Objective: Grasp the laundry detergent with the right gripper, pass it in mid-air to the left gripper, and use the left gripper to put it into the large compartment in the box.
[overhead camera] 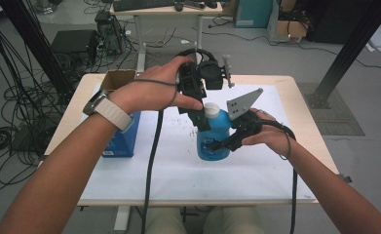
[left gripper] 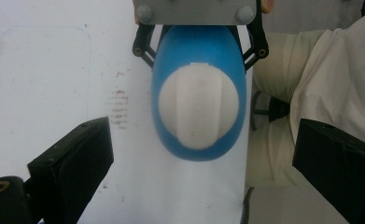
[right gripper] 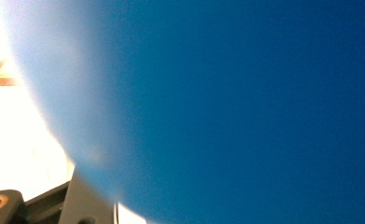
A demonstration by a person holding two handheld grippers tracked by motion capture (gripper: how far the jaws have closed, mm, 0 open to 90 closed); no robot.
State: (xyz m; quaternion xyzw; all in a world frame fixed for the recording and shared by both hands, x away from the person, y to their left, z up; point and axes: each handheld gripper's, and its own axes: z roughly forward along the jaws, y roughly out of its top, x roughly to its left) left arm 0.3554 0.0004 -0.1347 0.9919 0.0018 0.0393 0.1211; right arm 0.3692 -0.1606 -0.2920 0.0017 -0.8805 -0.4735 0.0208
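A blue bottle (overhead camera: 219, 127) with a white cap (overhead camera: 211, 109) stands upright on the white mat (overhead camera: 178, 170) in the middle of the table. My right gripper (overhead camera: 216, 145) comes in from the right and is shut on the bottle's body; the right gripper view is taken up by the blue bottle wall (right gripper: 241, 107). My left gripper (overhead camera: 202, 116) hangs over the bottle, pointing down. In the left gripper view its black jaws stand wide apart on either side of the cap (left gripper: 199, 107), not touching it, so the left gripper (left gripper: 203, 172) is open. The right gripper (left gripper: 196, 32) clasps the bottle at the top of that view.
A blue box (overhead camera: 123, 136) stands on the table's left side, with an open cardboard box (overhead camera: 116, 79) behind it. Cables trail from both grippers toward the table's front edge (overhead camera: 193, 201). A desk with a keyboard (overhead camera: 144, 5) stands beyond the table.
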